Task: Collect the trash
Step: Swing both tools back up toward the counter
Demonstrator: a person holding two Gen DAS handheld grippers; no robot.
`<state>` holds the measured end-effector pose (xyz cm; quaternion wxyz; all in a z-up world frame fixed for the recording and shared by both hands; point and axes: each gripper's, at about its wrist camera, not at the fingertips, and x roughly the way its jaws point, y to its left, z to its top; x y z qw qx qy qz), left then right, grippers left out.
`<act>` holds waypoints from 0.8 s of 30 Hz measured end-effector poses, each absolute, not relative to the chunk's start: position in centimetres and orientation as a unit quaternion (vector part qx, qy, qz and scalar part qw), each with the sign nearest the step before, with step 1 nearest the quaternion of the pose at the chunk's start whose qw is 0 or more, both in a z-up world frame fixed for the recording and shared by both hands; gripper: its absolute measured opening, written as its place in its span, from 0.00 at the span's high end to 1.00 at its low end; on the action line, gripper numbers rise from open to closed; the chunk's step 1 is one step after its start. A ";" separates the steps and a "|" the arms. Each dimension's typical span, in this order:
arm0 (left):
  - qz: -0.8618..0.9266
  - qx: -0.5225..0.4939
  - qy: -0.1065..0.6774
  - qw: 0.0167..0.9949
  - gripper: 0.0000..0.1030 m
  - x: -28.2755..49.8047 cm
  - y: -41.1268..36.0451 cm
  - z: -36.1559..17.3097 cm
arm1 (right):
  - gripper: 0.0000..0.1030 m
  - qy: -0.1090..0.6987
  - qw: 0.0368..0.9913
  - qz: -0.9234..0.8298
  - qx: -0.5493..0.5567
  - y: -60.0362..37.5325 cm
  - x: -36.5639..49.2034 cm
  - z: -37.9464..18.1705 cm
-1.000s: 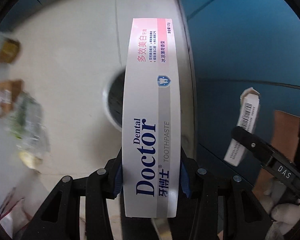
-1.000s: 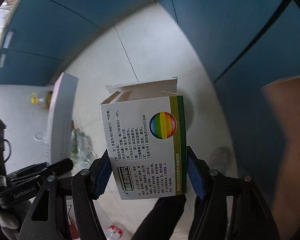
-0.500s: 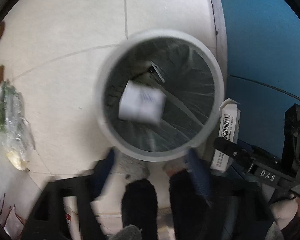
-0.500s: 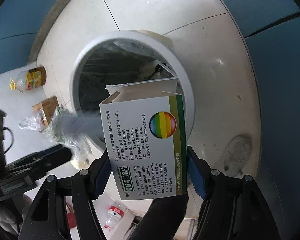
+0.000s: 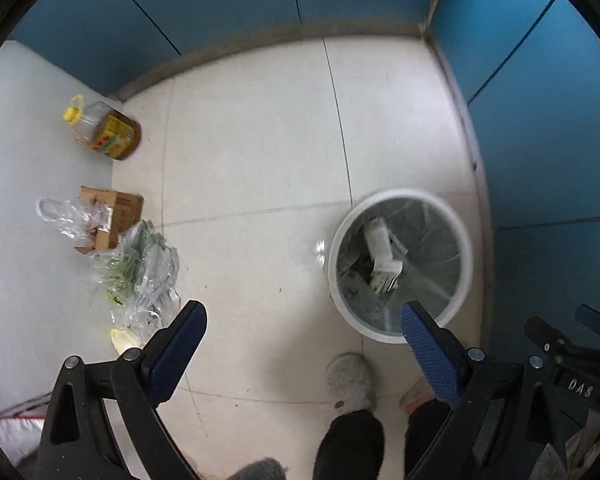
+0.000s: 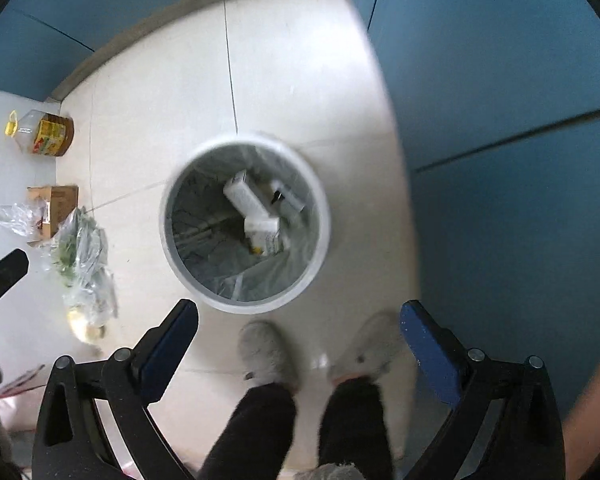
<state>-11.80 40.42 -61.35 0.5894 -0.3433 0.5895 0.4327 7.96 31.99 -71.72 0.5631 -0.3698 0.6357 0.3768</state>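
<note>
A round white trash bin [image 5: 466,264] [image 6: 165,236] with a clear liner stands on the pale tiled floor. Inside it lie the white toothpaste box [image 5: 378,242] [image 6: 246,198] and the medicine box [image 5: 386,278] [image 6: 265,236]. My left gripper [image 5: 304,326] is open and empty, held above the floor to the left of the bin. My right gripper [image 6: 300,326] is open and empty, held above the bin's near side. More trash lies on the floor at the left: a crumpled clear plastic bag with green bits [image 5: 138,264] [image 6: 82,260], a brown cardboard box [image 5: 114,210] [image 6: 56,204], and an oil bottle [image 5: 104,130] [image 6: 46,132].
Blue walls [image 5: 540,128] [image 6: 500,120] close the corner behind and to the right of the bin. The person's legs and grey slippers [image 5: 350,380] [image 6: 266,354] stand just in front of the bin. A red and white bag [image 5: 16,428] lies at the lower left.
Both grippers opened. The toothpaste box left my left gripper and the medicine box left my right gripper; both now lie in the bin. Both cameras have pulled back from the bin.
</note>
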 end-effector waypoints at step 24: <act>0.464 -0.296 0.491 0.675 0.00 -13.1 29.7 -27.6 | 0.00 0.523 0.643 0.485 -0.279 22.2 4.8 -28.1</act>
